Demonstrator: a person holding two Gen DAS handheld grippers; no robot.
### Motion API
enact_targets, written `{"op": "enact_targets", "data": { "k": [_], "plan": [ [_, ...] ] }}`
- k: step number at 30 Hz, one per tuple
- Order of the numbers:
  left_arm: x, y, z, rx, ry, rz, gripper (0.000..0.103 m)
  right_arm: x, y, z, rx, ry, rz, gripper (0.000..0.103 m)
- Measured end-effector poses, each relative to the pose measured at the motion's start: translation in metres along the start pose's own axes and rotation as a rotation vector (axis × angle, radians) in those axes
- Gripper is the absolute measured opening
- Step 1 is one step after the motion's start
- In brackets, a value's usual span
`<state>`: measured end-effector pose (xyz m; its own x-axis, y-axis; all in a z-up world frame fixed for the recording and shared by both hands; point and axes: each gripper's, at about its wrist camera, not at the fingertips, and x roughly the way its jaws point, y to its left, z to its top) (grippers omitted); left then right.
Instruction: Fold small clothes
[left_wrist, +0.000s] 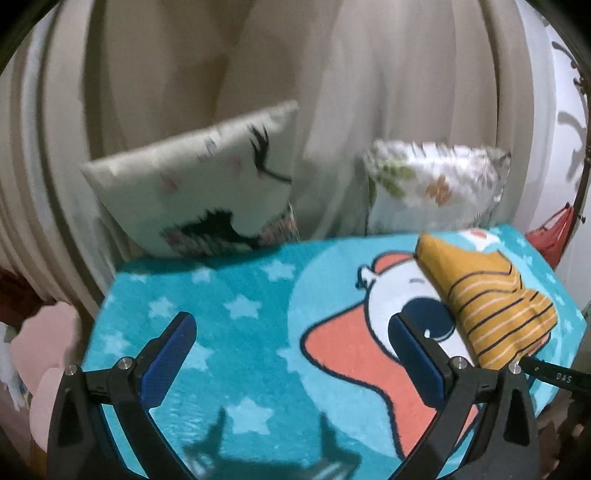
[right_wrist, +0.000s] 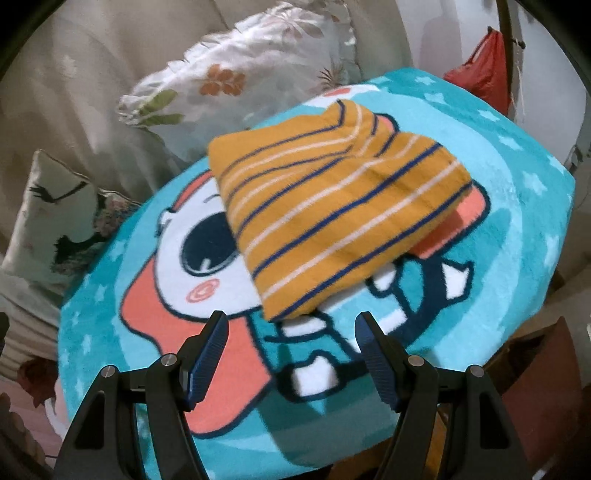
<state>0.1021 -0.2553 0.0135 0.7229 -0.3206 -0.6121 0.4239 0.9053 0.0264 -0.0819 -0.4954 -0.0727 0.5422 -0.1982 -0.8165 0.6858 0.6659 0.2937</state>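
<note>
left wrist view: left gripper (left_wrist: 291, 325) over the blanket, jaws spread wide, nothing between them
blue pads: one finger pad (left_wrist: 170, 354) at left, the other at right, both above the fabric, contact with it unclear
blanket: teal blanket (left_wrist: 236, 295) with pale stars and a cartoon character, spread over the table
shirt: mustard shirt (left_wrist: 491, 299) with dark and white stripes, folded into a compact bundle, lying on the blanket's right side, partly over the cartoon face, just beyond the right finger
cable: black cable (left_wrist: 554, 373) at lower right, just beside the shirt's near edge
pillows: pillow with eyelash print (left_wrist: 199, 184) behind the blanket at left, floral pillow (left_wrist: 436, 184) at right, both leaning against a cream curtain (left_wrist: 369, 74)
red bag: red bag (left_wrist: 554, 236) at far right past the blanket edge
blur: frame is smeared, fine detail unclear

right wrist view: right gripper (right_wrist: 291, 343) above the near part of the blanket (right_wrist: 517, 206), jaws apart, empty
shirt: shirt (right_wrist: 332, 206) lies flat and folded in the middle of the blanket, near edge just ahead of the fingertips, not touching them
cartoon: its eye and pink cheek show left of the shirt, legs below it
pillows: floral pillow (right_wrist: 236, 81) behind the blanket, eyelash pillow (right_wrist: 62, 221) at left
red bag: red bag (right_wrist: 484, 77) hangs at upper right
</note>
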Motion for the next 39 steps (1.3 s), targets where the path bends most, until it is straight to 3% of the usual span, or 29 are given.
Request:
{"op": "enact_targets", "data": {
  "k": [7,11,16,20,24,30,39],
  "plan": [
    [0.027,-0.055,0.006,0.036,0.017,-0.033,0.103,0.018,-0.026,0.011,-0.005,0.041,-0.053,0.076],
    [0.028,-0.096,0.011,0.069,0.011,-0.012,0.103,0.019,-0.035,0.039,-0.063,-0.001,-0.024,0.076],
    [0.031,-0.146,0.012,0.044,0.070,0.004,0.103,0.016,-0.039,0.090,-0.172,-0.061,0.061,0.076],
    [0.036,-0.173,0.005,0.021,0.128,0.021,0.103,0.048,-0.053,0.122,-0.206,0.006,0.139,0.076],
    [0.036,-0.189,0.001,0.001,0.158,0.038,0.103,0.096,-0.078,0.134,-0.207,0.168,0.110,0.075],
    [0.044,-0.209,-0.003,-0.047,0.238,-0.016,0.103,0.071,-0.100,0.142,-0.213,0.117,0.153,0.075],
    [0.051,-0.238,-0.013,-0.030,0.304,-0.047,0.103,0.048,-0.133,0.154,-0.172,0.059,0.122,0.076]
  ]
}}
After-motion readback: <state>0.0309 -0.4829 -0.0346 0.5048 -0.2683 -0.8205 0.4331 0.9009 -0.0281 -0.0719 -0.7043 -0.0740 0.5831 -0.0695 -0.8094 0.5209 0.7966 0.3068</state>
